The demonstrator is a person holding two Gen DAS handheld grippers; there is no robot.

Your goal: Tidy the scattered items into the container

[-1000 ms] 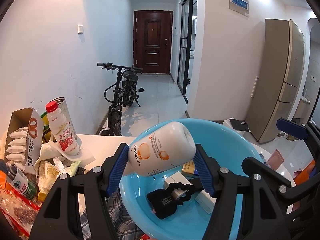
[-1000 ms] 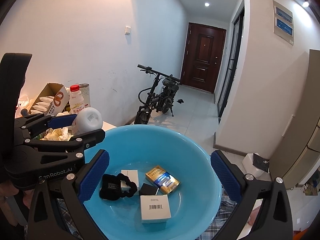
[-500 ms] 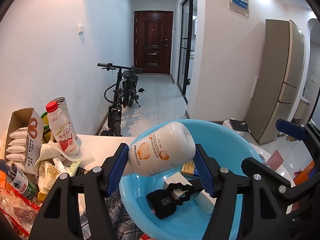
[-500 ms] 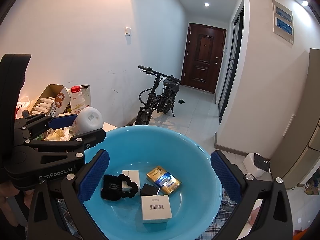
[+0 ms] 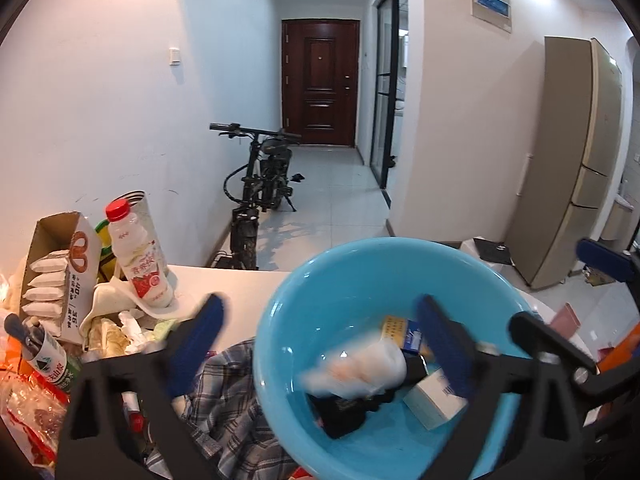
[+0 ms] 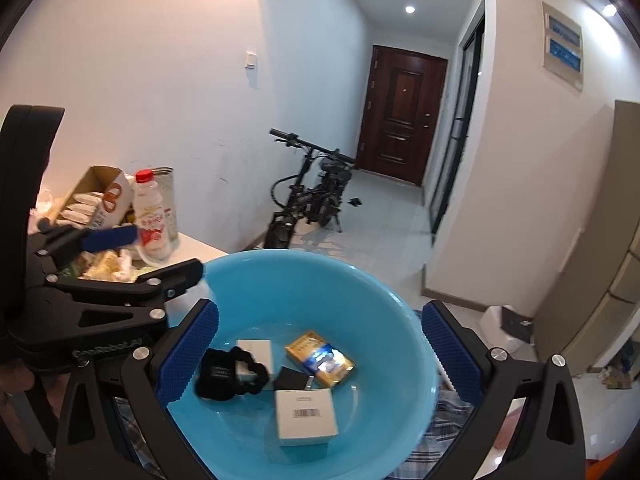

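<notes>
The blue basin [image 5: 360, 248] stands on the white table. My left gripper [image 5: 320, 304] hangs over its near rim, and its jaws are opening. The white bottle with the orange print [image 5: 356, 372] is a blur below the pads, free of them and low inside the basin. It does not show in the right wrist view. There my right gripper [image 6: 320, 312] stands open over the basin [image 6: 300, 258] with nothing between its fingers. Under it lie a white barcode box [image 6: 306, 416], a gold and blue pack [image 6: 320, 358] and a black fabric piece [image 6: 224, 374]. The left gripper [image 6: 168, 252] shows at the left.
Left of the basin stand a red-capped milk bottle [image 5: 138, 256], a cardboard box of white sachets [image 5: 52, 280], a green-labelled bottle [image 5: 44, 356] and crumpled wrappers. A plaid cloth [image 5: 224, 392] lies under the basin's left side. A bicycle [image 5: 260, 184] is parked beyond the table.
My left gripper's jaws have sprung apart and let go of the white bottle, which has dropped into the basin. Neither hand has shifted, and the right gripper is unchanged.
</notes>
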